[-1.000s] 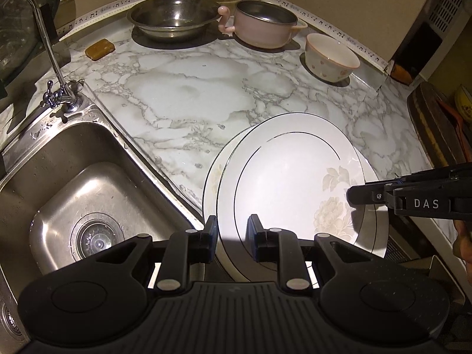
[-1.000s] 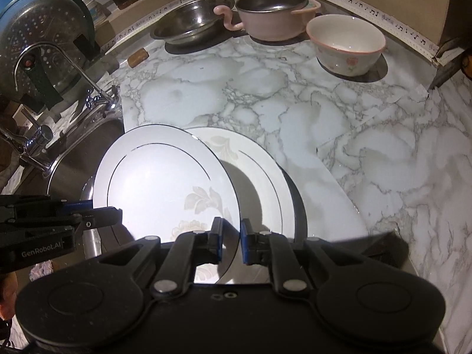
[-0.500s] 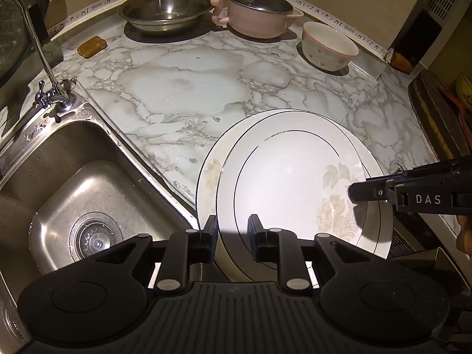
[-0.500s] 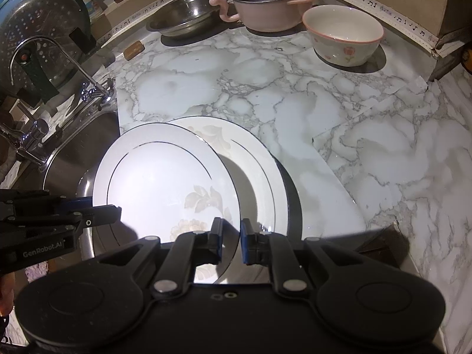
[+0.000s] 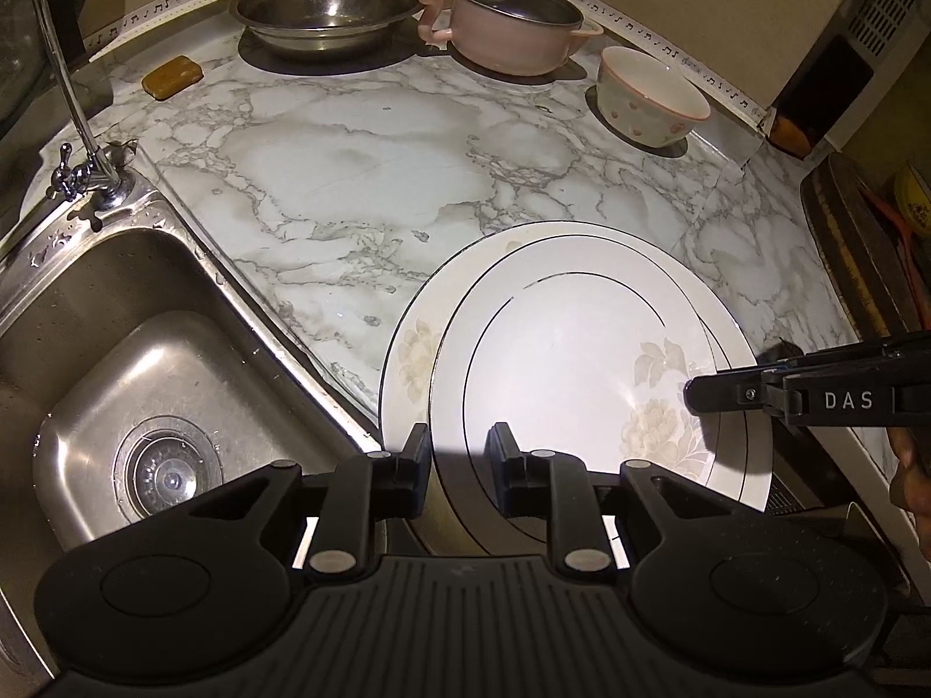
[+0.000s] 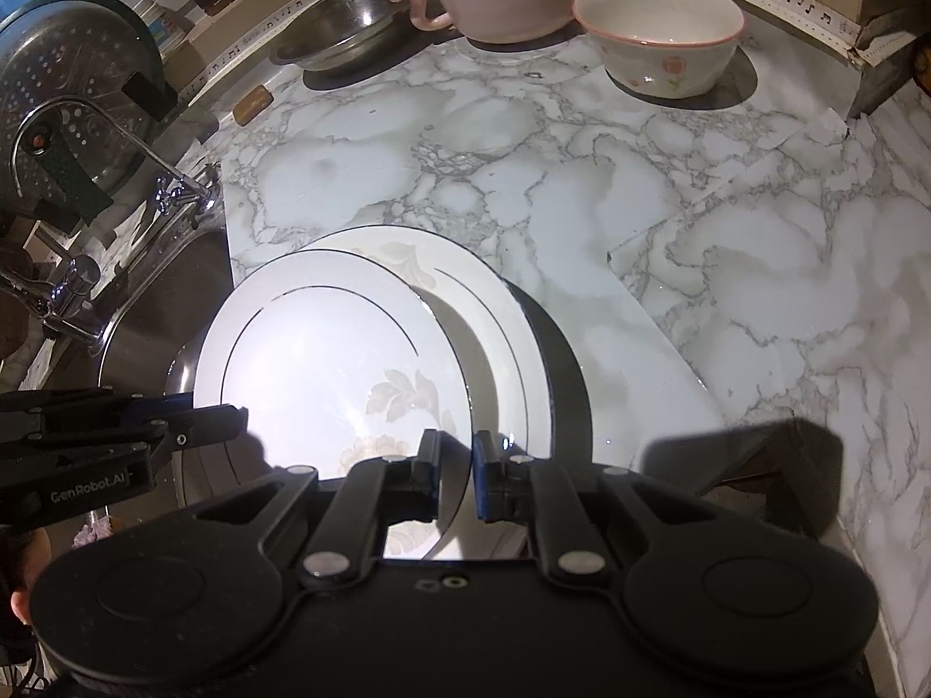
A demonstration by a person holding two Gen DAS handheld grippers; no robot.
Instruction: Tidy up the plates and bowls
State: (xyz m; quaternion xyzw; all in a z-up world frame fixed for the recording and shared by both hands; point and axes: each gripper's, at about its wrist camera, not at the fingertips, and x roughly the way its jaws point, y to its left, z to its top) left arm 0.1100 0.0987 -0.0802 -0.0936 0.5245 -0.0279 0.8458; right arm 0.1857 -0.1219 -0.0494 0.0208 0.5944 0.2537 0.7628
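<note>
Above the counter [image 5: 361, 174], both tools pinch the upper plate's [image 5: 570, 360] rim.

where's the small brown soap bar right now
The soap bar lies on the marble counter at the far left of the left wrist view, between the faucet and the steel bowl.

Two plates [image 5: 582, 360] overlap at lower centre on the counter [image 5: 361, 174]; the sink [image 5: 145, 378] lies lower left; the steel bowl [image 5: 326, 11], pot [image 5: 512, 23] and small bowl [image 5: 651, 99] line the top edge.
</note>
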